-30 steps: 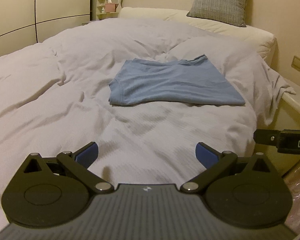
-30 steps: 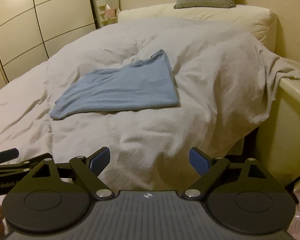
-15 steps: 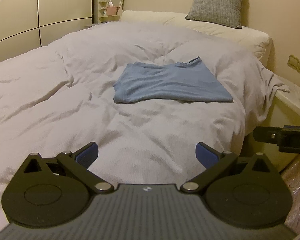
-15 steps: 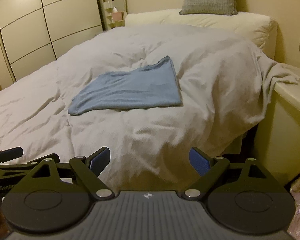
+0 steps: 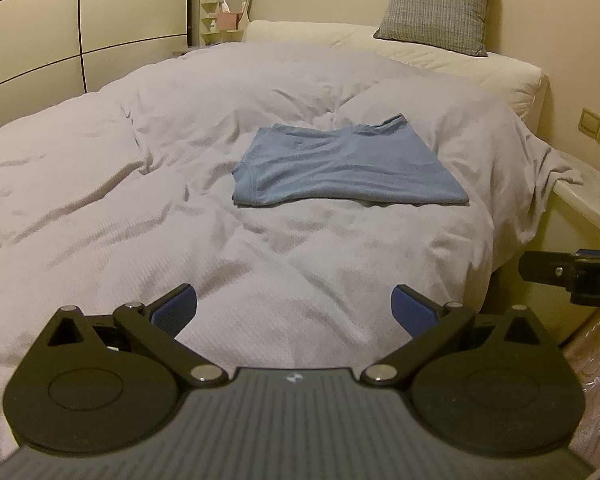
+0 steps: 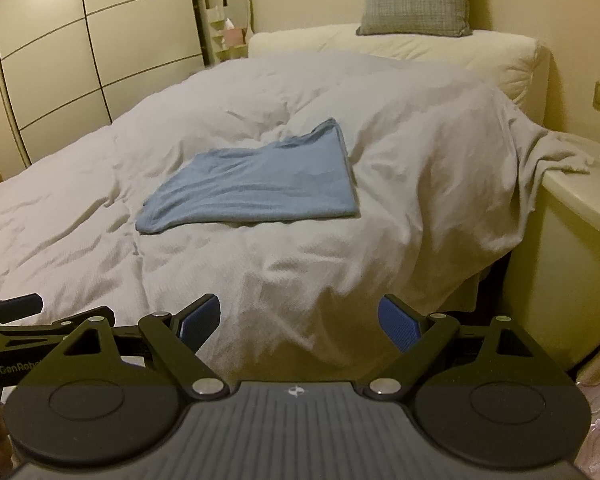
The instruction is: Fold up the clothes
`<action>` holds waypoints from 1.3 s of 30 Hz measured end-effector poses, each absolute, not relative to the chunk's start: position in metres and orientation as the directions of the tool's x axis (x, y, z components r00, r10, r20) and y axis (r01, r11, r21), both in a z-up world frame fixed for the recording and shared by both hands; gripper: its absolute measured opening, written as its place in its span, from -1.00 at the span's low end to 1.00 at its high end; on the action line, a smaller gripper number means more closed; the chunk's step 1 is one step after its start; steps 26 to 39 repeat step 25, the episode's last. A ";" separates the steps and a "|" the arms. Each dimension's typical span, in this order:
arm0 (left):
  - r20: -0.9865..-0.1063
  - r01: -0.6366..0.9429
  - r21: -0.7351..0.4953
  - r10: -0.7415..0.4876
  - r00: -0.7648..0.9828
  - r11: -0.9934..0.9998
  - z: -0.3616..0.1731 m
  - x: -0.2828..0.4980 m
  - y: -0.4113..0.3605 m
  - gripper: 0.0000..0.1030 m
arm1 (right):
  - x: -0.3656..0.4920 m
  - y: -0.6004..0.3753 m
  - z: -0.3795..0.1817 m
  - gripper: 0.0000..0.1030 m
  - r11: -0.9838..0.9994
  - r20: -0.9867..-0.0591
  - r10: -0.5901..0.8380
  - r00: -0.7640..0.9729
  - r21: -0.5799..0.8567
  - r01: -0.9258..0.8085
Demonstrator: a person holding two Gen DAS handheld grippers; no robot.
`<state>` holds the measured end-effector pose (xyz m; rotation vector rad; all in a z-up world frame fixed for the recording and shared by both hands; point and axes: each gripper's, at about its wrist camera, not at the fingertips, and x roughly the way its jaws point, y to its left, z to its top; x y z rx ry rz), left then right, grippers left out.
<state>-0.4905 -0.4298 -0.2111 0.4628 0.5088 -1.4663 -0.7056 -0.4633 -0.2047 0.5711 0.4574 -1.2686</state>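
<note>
Rumpled white duvet [image 5: 148,216]; folded blue garment [image 5: 344,168] atop

Folded blue garment [image 5: 348,170] on duvet [image 5: 140,208]; left gripper [image 5: 294,310] spread, empty.

The right gripper [image 5: 580,276] is cut off by the left view's edge, its lettering unreadable.

shirt [image 5: 348,170] on duvet [image 5: 140,208], mid-bed | cushion [image 5: 436,6] behind, on headboard | wardrobe [image 5: 80,32] left
</note>
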 end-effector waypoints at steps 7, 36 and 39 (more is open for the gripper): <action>-0.581 0.998 -0.012 -0.813 0.036 0.054 -0.207 -0.494 -0.425 0.99 | -0.710 -0.460 -0.201 0.71 0.186 -0.607 -0.760 0.234 0.141 0.972; -0.581 0.999 -0.008 -0.813 0.038 0.052 -0.208 -0.498 -0.424 0.99 | -0.712 -0.459 -0.200 0.71 0.179 -0.601 -0.768 0.222 0.131 0.975; -0.581 0.999 -0.008 -0.813 0.038 0.052 -0.208 -0.498 -0.424 0.99 | -0.712 -0.459 -0.200 0.71 0.179 -0.601 -0.768 0.222 0.131 0.975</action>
